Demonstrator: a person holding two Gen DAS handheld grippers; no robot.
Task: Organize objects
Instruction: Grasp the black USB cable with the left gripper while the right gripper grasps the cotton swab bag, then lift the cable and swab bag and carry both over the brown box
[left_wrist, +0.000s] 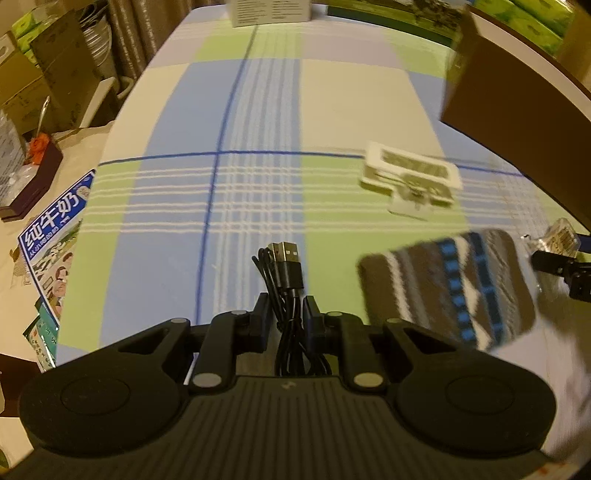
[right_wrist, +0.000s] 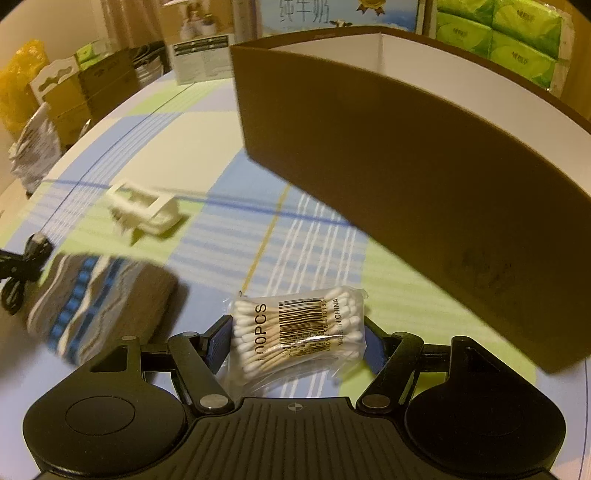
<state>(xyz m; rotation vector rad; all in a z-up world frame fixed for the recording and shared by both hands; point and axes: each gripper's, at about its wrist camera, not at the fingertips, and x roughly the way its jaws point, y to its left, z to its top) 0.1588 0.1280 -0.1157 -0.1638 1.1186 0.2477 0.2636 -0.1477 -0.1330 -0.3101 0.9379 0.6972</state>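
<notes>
Left wrist view: left gripper (left_wrist: 287, 314) jaws pinch a coiled USB cable (left_wrist: 286, 280); right gripper (right_wrist: 297, 338) jaws clamp a cotton swab pack (right_wrist: 295, 332), brown box (right_wrist: 424, 166) just ahead.

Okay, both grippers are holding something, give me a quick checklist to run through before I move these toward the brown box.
1. Left gripper grip on the black USB cable: ok, fingers closed on the bundle.
2. Right gripper grip on the cotton swab pack: ok, held between both fingers.
3. Brown box open at the top: ok, white inner walls show.
4. Room inside the box: cannot tell, its floor is hidden.
5. Path from the swab pack to the box: ok, only bare tablecloth lies between.
6. Items left on the table: not ok, the striped sock and the white packet are not yet put away.
</notes>
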